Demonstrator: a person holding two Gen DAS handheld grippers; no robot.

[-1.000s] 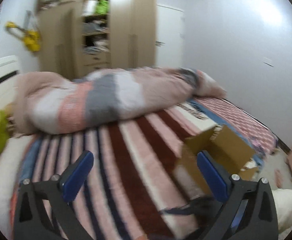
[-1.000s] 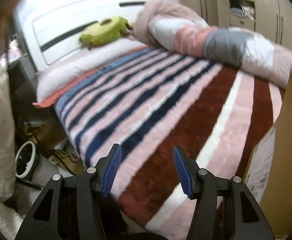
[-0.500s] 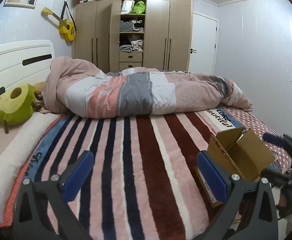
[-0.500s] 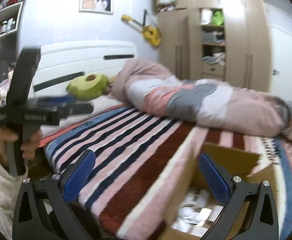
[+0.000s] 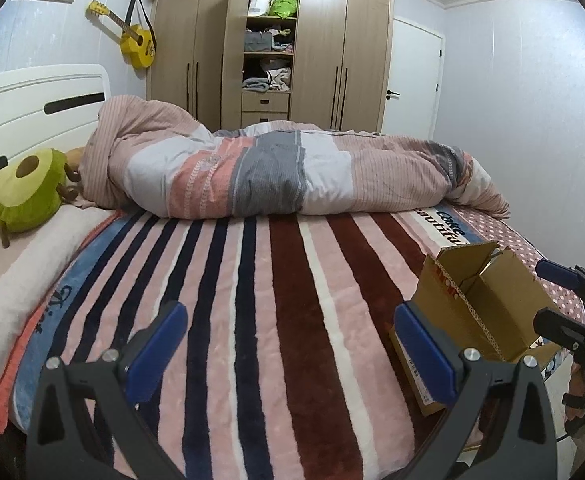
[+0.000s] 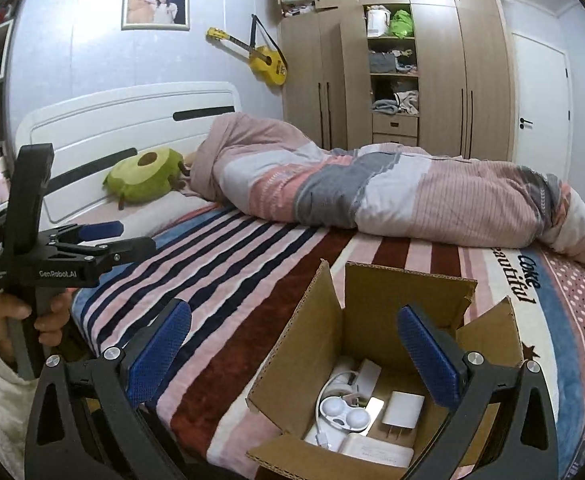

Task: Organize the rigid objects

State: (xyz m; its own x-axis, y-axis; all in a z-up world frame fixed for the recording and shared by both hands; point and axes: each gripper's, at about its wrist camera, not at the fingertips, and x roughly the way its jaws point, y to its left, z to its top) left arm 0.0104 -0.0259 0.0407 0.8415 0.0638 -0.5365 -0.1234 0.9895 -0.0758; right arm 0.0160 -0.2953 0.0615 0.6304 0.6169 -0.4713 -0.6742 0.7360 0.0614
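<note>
An open cardboard box (image 6: 388, 300) stands near the front right edge of the striped bed (image 6: 252, 280). Inside it lie several small white objects: a round two-lobed case (image 6: 342, 414), a wall plug adapter (image 6: 404, 410), a flat white charger (image 6: 376, 454) and a cable. My right gripper (image 6: 294, 354) is open and empty, just above the box's near side. My left gripper (image 5: 292, 346) is open and empty over the bed, with the box (image 5: 480, 312) to its right. The left gripper also shows at the left in the right wrist view (image 6: 104, 240).
A rolled striped duvet (image 5: 292, 172) lies across the far side of the bed. A green avocado plush (image 5: 24, 192) sits by the white headboard (image 5: 32, 108). A wooden wardrobe (image 5: 276, 48) and a yellow guitar (image 5: 132, 40) stand behind.
Both grippers have swung up from looking down at the bed to level views. The right gripper has opened wider and now hangs over the box.
</note>
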